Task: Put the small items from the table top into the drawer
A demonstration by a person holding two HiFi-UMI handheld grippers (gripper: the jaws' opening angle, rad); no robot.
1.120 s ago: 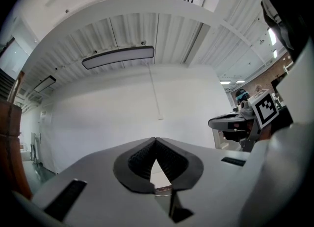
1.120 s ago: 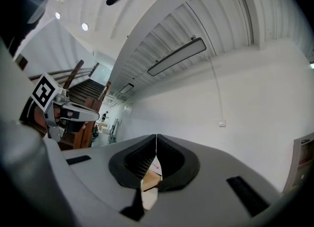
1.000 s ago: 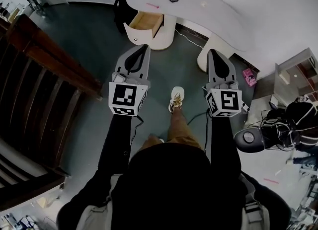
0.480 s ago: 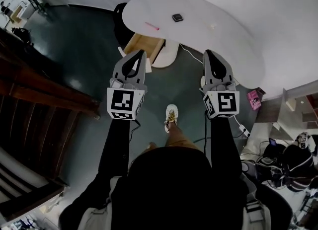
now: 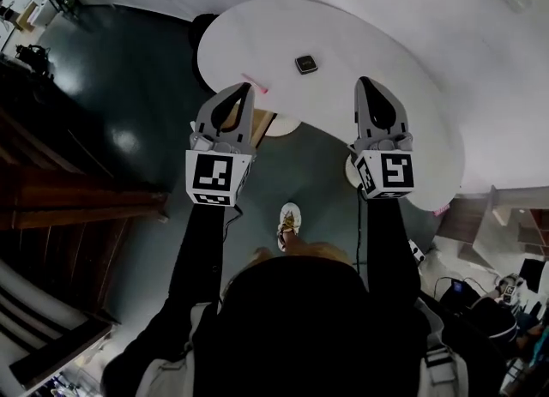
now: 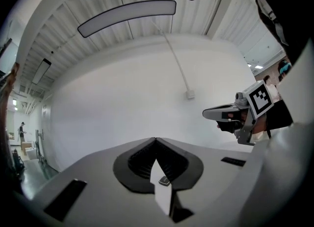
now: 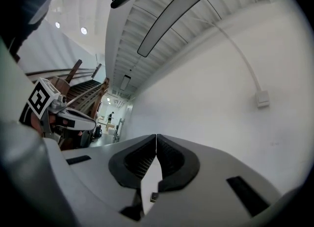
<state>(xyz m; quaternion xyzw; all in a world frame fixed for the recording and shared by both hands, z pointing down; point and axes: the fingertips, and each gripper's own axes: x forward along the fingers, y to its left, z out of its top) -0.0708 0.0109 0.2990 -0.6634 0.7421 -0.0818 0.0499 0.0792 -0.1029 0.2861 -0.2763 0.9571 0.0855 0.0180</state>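
Both grippers, left and right, are pressed together, empty, over the table's near edge. The dark square lies between them, just past their tips, and a pink stick lies beside the left tip.

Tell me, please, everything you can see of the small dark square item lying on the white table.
The small dark item is a flat square with rounded corners and a paler rim; it is too small to tell its material. It lies flat near the middle of the white table, well apart from the pink stick at the near edge. Only the table top touches it.
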